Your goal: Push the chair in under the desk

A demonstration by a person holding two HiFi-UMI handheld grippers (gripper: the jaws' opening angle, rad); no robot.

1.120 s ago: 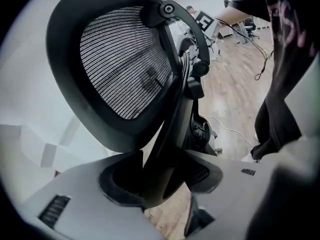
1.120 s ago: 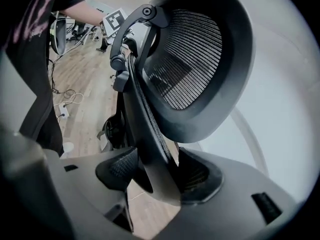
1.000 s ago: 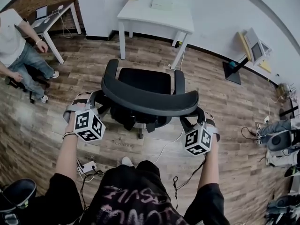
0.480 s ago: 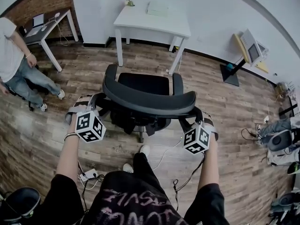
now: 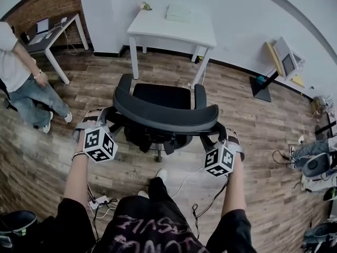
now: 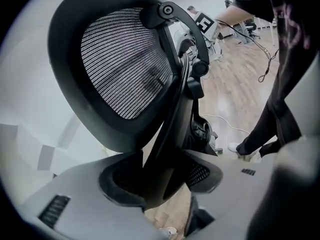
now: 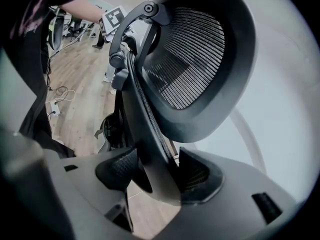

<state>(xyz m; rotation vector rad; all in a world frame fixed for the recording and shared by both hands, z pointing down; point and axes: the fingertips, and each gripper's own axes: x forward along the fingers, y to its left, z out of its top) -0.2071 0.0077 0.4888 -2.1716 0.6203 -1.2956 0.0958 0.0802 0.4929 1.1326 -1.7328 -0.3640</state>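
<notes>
The head view alone takes in the room. The chair [image 5: 160,96] stands on the wood floor [image 5: 253,130] with its seat turned toward the white surface [image 5: 202,33]. It is near that surface but apart from it, and no part of it is under the top yet. On the surface a flat pale item [image 5: 179,12] lies toward the back and a small object [image 5: 146,6] sits at the far left corner. A person in a white shirt and jeans [image 5: 23,80] is at the left edge. A power strip [image 5: 99,202] lies on the floor beside the wearer's legs.

The two gripper views show what the head view cannot: how each tool meets the chair. In the left gripper view, the left tool [image 6: 161,181] has a black strut at the edge of the backrest [image 6: 125,64] between its jaws. Both pads press on the strut, so the tool grips the chair. In the right gripper view, the right tool [image 7: 150,176] clamps the strut at the opposite edge in the same way. Each of these views also catches the other tool beyond the backrest.

The chair is black. Its back is ribbed mesh set in a thick, rounded frame, carried on a curved spine with round pivot joints. From above, the top of the backrest reads as a broad arc. The dark seat lies beyond it, with a padded armrest [image 5: 125,82] on each side.
</notes>
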